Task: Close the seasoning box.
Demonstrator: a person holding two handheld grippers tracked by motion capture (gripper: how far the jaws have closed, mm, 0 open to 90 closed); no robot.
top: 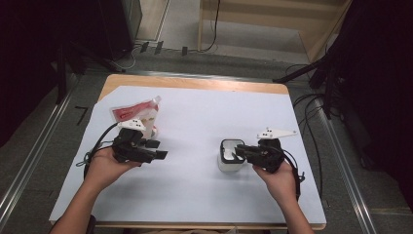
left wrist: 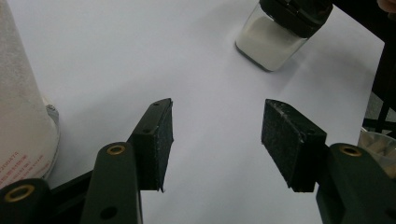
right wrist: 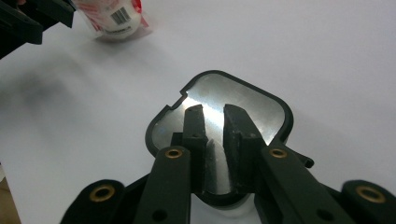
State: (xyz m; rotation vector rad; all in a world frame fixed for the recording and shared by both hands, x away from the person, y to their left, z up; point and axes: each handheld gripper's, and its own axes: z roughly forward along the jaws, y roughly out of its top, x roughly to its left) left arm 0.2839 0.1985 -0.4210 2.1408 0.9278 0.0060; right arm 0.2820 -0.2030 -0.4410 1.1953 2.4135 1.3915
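A small clear jar of white powder [top: 230,158] with a black top stands right of centre on the white sheet. My right gripper [top: 240,151] reaches over it from the right. In the right gripper view its jaws [right wrist: 212,109] hover over the jar's black-rimmed top [right wrist: 254,100], which has a shiny silver face. They stand a narrow gap apart, and the silver shows through it. A red and white pouch [top: 135,113] stands at the left. My left gripper [top: 158,149] is just in front of it, open and holding nothing [left wrist: 217,121]. The left gripper view has the jar [left wrist: 268,44] ahead.
The white sheet [top: 195,122] covers most of the wooden table [top: 195,83]. The pouch's side [left wrist: 18,112] is close on the left of the left gripper. A clear cup [left wrist: 380,144] sits at that view's right edge. Cables and stands lie on the floor around the table.
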